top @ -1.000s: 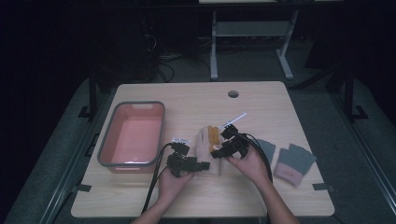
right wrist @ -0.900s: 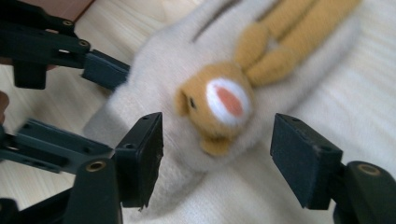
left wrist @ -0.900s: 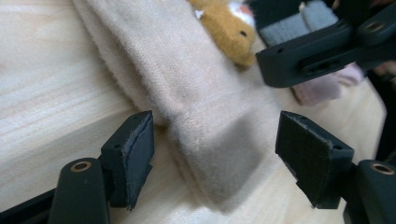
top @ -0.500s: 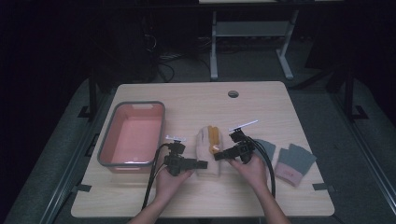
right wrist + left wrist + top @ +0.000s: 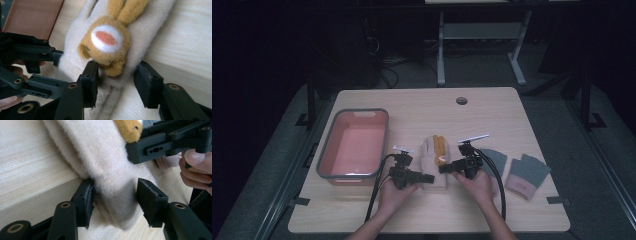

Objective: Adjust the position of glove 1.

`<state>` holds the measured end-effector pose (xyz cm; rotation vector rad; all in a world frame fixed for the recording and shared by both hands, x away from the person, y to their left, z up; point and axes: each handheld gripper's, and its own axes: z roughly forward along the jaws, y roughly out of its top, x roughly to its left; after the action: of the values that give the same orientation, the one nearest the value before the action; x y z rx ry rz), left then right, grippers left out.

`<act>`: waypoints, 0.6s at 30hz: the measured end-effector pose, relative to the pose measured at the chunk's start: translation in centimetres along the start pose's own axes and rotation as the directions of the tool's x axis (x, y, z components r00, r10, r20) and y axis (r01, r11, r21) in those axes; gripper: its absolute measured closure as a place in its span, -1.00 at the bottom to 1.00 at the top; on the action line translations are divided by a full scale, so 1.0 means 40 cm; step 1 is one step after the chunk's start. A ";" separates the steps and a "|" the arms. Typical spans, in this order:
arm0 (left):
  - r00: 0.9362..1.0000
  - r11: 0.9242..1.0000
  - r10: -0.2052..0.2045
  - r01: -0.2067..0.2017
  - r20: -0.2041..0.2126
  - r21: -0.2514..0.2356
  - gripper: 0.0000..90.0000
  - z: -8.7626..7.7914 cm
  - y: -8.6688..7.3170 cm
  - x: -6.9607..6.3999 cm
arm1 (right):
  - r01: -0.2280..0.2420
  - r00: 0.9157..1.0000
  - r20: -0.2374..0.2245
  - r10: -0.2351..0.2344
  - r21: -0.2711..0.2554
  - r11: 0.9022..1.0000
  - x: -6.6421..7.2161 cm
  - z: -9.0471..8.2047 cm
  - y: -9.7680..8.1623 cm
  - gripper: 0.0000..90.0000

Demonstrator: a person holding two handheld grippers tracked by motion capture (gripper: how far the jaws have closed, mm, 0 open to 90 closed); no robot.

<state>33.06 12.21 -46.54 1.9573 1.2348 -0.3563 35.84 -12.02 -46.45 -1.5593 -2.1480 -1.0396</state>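
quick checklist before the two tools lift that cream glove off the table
1. Left tool astride the glove's cuff edge: ok; its jaws have just been closing.
2. Left pads pressing the fabric: cannot tell; the near pad touches, the far one shows a gap.
3. Right tool around the glove's other edge: ok; its jaws have also just been closing.
4. Right pads clear of the plush rabbit sewn on: not ok, one pad sits against it.
5. Pink bin bare inside: ok.
6. Grey gloves out of the way: ok.
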 end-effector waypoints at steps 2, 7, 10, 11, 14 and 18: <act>1.000 1.000 -0.007 0.007 0.017 0.004 0.20 0.002 0.001 0.006 | 0.000 1.000 -0.012 0.000 -0.006 1.000 -0.001 0.007 -0.001 0.33; 0.999 1.000 -0.029 0.029 0.041 0.010 0.34 0.007 0.007 0.016 | -0.014 0.999 -0.034 0.014 -0.008 1.000 0.001 0.023 0.003 0.50; 0.998 0.999 -0.042 0.042 0.052 0.007 0.38 0.012 0.011 0.020 | -0.026 0.999 -0.046 0.026 -0.008 1.000 -0.002 0.030 0.006 0.58; 0.997 0.999 -0.047 0.047 0.060 0.007 0.39 0.013 0.012 0.023 | -0.024 0.999 -0.045 0.024 -0.008 1.000 -0.001 0.031 0.006 0.60; 0.995 0.998 -0.065 0.064 0.081 0.009 0.43 0.013 0.012 0.032 | -0.027 0.998 -0.055 0.027 -0.005 1.000 -0.002 0.032 0.007 0.66; 0.992 0.997 -0.077 0.076 0.103 0.012 0.48 0.011 0.015 0.041 | -0.006 0.996 -0.087 0.004 -0.012 1.000 -0.011 0.026 0.005 0.78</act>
<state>34.42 12.81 -47.52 1.8781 1.2450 -0.4960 36.38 -11.58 -47.38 -1.4958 -2.0828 -1.1005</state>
